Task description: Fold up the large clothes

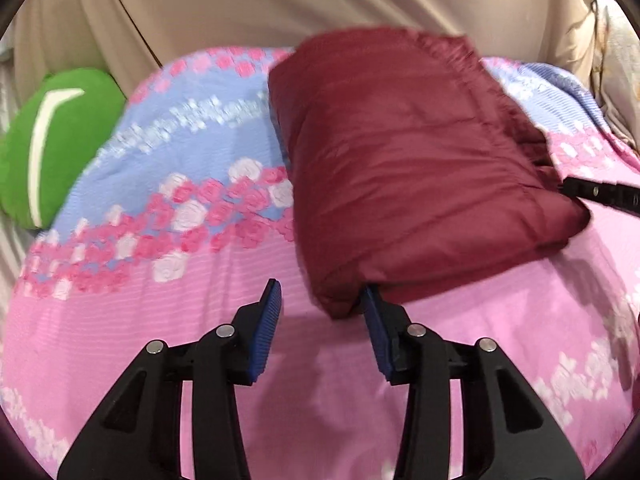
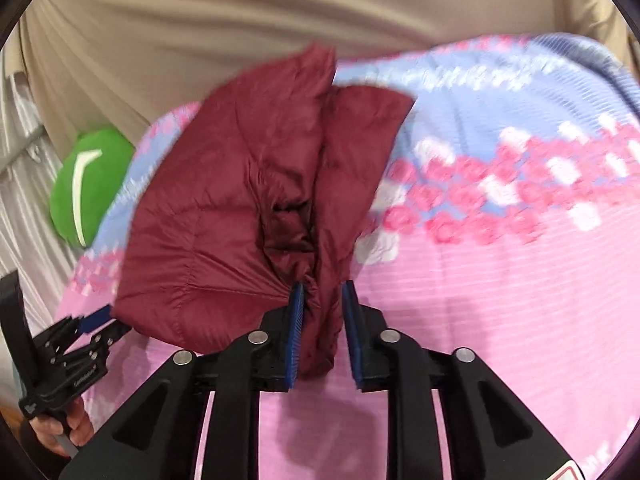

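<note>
A folded maroon puffer jacket (image 1: 404, 168) lies on a pink and blue flowered bedspread (image 1: 168, 208). My left gripper (image 1: 320, 296) is open at the jacket's near corner; its right finger touches the jacket's edge and nothing is between the pads. In the right wrist view the jacket (image 2: 224, 216) is lifted at one edge. My right gripper (image 2: 320, 300) has a fold of the jacket's edge between its pads, with the jaws only partly closed. The right gripper also shows in the left wrist view (image 1: 600, 194), and the left gripper shows in the right wrist view (image 2: 100, 320).
A green cushion (image 1: 52, 140) with a white stripe sits at the bed's far left, also in the right wrist view (image 2: 92, 184). A beige curtain (image 1: 280, 4) hangs behind the bed. Pale fabric lies at the far right (image 1: 616, 64).
</note>
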Motion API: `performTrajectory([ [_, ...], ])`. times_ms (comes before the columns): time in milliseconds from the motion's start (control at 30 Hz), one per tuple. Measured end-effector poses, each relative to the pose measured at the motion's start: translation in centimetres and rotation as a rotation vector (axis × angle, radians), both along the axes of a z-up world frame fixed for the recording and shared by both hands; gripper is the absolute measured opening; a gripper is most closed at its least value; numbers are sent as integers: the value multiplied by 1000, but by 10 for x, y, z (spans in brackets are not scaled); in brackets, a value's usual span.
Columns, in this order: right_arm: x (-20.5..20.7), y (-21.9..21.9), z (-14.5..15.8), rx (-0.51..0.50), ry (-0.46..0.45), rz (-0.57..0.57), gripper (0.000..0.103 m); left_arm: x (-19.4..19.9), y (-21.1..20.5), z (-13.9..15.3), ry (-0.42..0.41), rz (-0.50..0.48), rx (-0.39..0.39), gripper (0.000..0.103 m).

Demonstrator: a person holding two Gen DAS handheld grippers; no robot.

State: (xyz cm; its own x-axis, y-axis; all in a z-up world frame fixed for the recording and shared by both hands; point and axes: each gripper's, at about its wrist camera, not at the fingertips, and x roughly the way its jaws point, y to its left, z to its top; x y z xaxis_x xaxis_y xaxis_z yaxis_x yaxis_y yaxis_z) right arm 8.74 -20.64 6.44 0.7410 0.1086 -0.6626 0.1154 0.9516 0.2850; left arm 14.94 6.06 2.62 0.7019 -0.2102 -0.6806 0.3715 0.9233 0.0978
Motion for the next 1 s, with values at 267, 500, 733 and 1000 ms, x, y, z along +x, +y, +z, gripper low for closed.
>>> performTrajectory([
  [267, 40, 39, 41, -115, -66, 89, 13, 21, -22, 47, -42, 45, -80, 51],
  [500, 80, 29, -13, -200, 107, 5, 0, 45, -48, 12, 13, 110, -26, 54],
  [733, 69, 44, -2, -280, 75, 0, 0, 46, -49, 7, -1, 146, -24, 56],
  [1000, 43, 48, 12, -188, 41, -12, 12, 28, -47, 11, -30, 192, -29, 81],
])
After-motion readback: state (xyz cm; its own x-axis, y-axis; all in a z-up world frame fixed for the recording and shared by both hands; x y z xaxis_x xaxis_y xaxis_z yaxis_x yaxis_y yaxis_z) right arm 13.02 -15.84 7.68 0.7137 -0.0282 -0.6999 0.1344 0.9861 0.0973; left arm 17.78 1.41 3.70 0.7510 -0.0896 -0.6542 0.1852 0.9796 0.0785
